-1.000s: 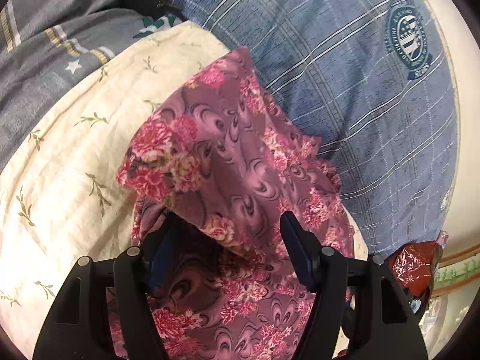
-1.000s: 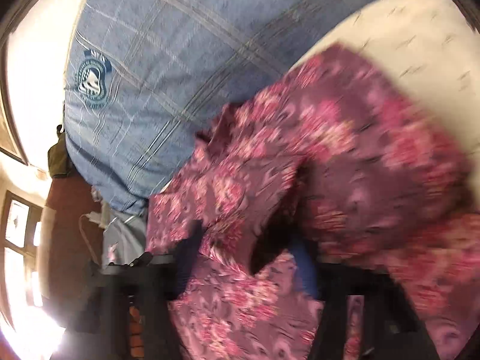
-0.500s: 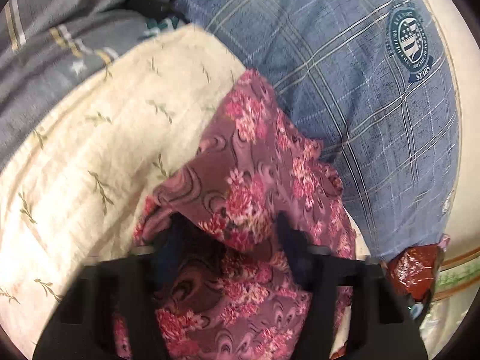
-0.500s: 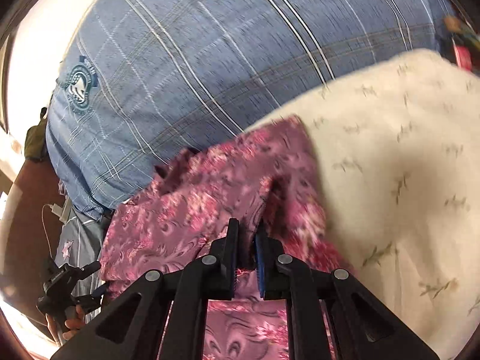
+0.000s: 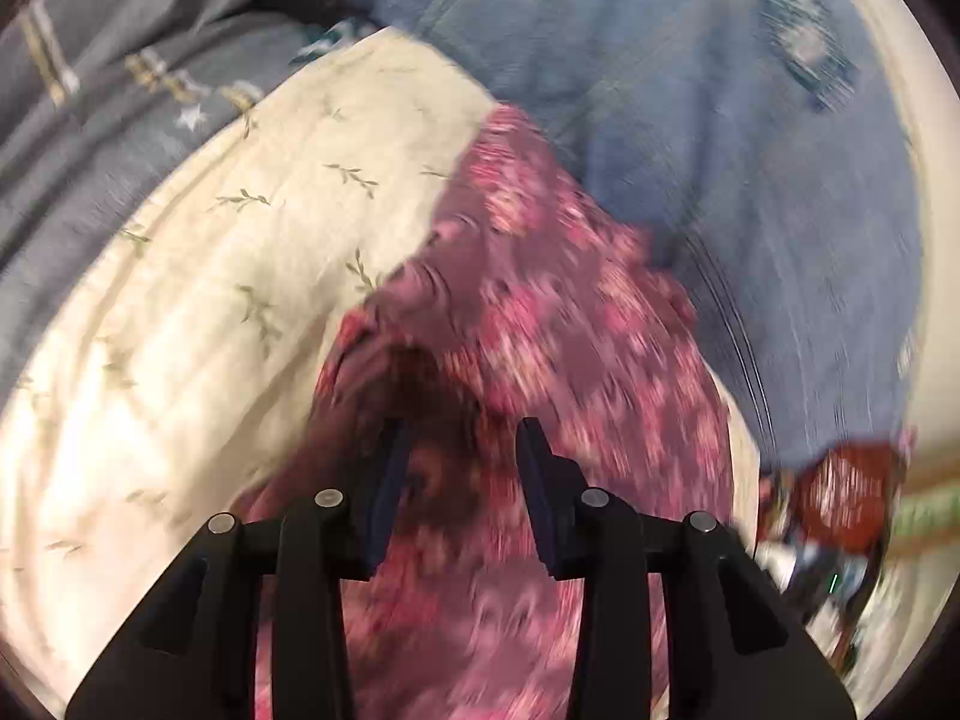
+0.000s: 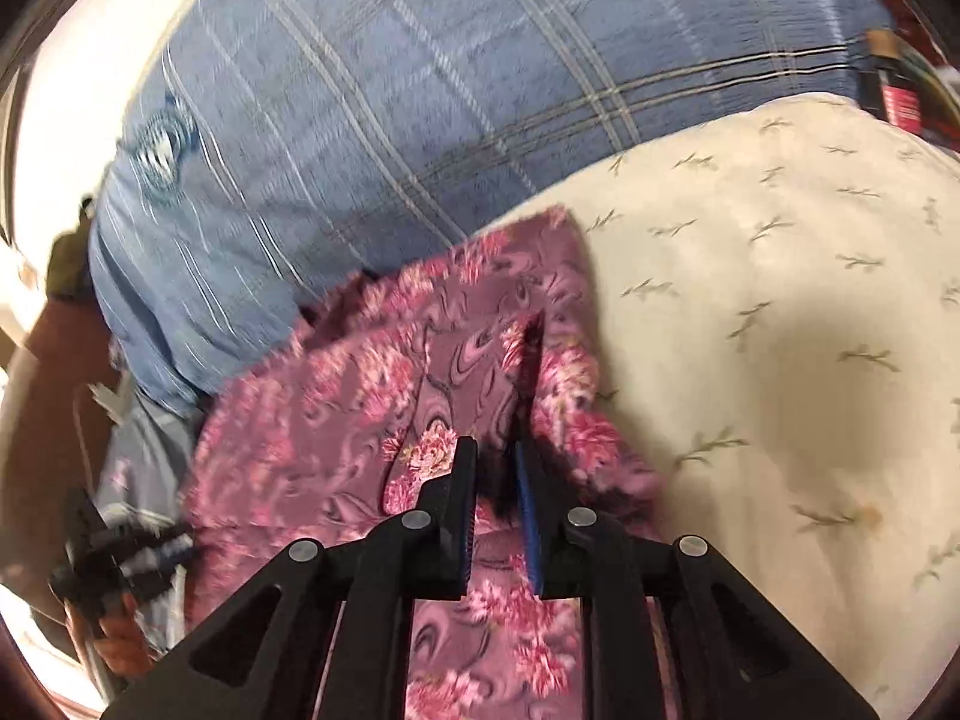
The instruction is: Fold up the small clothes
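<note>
1. The mauve, pink-flowered cloth garment (image 6: 360, 420) lies rumpled on the cream quilt printed with green sprigs (image 6: 780, 330), its far edge against the blue plaid fabric (image 6: 450, 90).
2. My right gripper (image 6: 495, 462) has its fingers drawn narrow around a raised fold of the garment; whether they pinch it I cannot tell.
3. My left gripper (image 5: 462, 450) stands wide, fingers apart over the garment's bunched edge; this view is blurred.
4. Grey striped bedding (image 5: 120, 90) lies beyond the quilt.
</note>
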Demonstrator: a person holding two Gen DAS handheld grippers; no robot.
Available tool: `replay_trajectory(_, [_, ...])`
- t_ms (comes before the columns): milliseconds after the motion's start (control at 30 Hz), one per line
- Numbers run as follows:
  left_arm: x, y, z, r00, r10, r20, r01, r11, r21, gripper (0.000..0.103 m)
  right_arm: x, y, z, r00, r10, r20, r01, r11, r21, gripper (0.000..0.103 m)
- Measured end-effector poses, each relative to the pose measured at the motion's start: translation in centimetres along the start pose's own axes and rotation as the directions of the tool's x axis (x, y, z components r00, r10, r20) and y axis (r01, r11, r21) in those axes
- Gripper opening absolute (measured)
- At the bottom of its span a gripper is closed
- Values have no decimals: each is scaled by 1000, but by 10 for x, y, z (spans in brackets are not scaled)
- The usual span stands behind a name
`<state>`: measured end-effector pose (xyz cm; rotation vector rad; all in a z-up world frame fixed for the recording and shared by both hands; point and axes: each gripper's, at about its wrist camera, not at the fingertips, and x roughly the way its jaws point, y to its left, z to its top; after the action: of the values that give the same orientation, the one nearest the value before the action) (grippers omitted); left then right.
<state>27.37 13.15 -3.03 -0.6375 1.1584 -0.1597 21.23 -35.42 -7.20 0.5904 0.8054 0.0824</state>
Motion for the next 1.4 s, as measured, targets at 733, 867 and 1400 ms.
replay_trajectory(733, [19,-43,30,954,276,120,-300,901,313,55,-18,-1,8,996,50,75,-50,999,1,10])
replay_trajectory(867, [37,-53,19,942,317,113,-336,870,360,60,-3,10,0,997,77,2,-76,995,-57,12])
replay_trajectory(1400, [2,-19,-49,943,321,-90,-276,903,328,65,-51,-20,-67,988,49,-146,-54,998,-31,31])
